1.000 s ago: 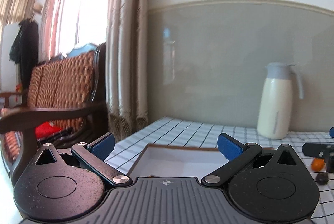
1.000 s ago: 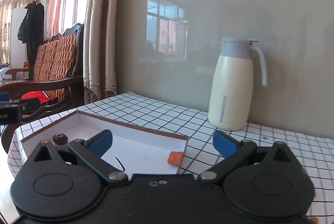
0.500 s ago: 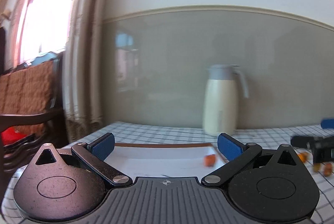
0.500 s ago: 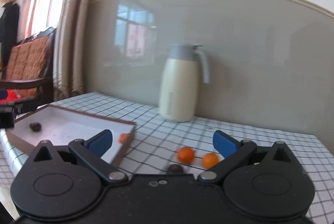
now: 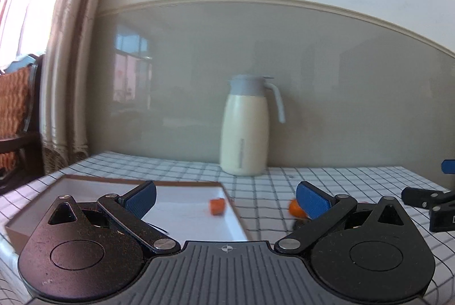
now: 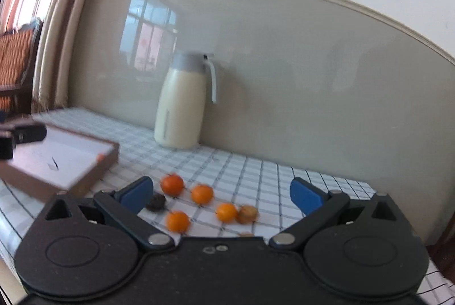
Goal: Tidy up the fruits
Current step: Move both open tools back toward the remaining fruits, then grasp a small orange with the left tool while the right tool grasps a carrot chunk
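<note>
Orange fruits (image 6: 202, 193) lie loose on the checked cloth (image 6: 256, 171), a small cluster of four round ones with a dark, wrinkled fruit (image 6: 156, 203) at their left edge and a paler brownish one (image 6: 247, 214) touching the rightmost orange. All of them sit near the front of the table, to the right of the tray (image 6: 93, 162) and apart from it. The right gripper (image 6: 220, 192) hangs above this cluster with its blue-padded fingers (image 6: 305, 195) spread wide, nothing between them; the dark fruit shows just beside the left pad.

Off to the left, the left gripper (image 5: 226, 198) hovers over the near right corner of the tray (image 5: 230, 208), its fingers (image 5: 140, 197) likewise wide apart and empty. The tray is shallow, brown-walled and white inside. One orange piece (image 5: 217, 206) rests in its far right corner, close against the wall. A thin dark mark lies on the white floor nearer the front; I cannot tell what it is. Just outside the tray, one orange fruit (image 5: 294, 208) peeks from behind the left gripper's right pad.

From the left side, part of the right gripper shows at the far right edge, black with a blue tip. From the right side, the left one shows as a blurred black shape over the tray's far left.

Behind everything a cream jug (image 5: 245, 125) with a grey lid stands upright on the cloth, close to the grey wall panel. Beige curtains (image 5: 71, 57) hang at the left, with a wooden chair beside them.
</note>
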Demonstrator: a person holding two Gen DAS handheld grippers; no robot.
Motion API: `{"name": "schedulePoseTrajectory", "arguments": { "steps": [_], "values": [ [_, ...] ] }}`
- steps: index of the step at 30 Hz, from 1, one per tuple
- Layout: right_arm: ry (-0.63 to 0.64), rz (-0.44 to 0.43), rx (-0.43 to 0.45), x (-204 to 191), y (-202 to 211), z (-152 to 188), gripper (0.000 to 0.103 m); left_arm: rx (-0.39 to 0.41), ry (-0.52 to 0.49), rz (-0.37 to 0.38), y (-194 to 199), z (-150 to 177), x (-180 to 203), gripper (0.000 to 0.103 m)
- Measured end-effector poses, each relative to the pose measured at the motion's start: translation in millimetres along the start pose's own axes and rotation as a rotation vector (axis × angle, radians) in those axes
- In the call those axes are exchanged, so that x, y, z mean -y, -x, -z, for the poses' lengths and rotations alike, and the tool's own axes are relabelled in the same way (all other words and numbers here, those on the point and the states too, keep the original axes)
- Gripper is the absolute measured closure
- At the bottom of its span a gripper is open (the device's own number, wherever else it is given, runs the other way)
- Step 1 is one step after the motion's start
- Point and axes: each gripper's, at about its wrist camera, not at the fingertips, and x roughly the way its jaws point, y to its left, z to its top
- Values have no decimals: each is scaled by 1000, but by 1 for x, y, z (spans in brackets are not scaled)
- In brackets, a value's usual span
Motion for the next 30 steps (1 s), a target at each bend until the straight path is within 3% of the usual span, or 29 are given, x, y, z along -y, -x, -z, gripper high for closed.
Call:
{"name": "schedulePoseTrajectory", "arguments": {
  "steps": [20, 30],
  "values": [
    [-92, -13, -106, 34, -24, 37, 10, -57, -158, 67, -20, 21, 69, 0],
    [-116, -6, -204, 42, -53, 51, 31, -92, -185, 130, -44, 28, 95, 0]
  ]
}}
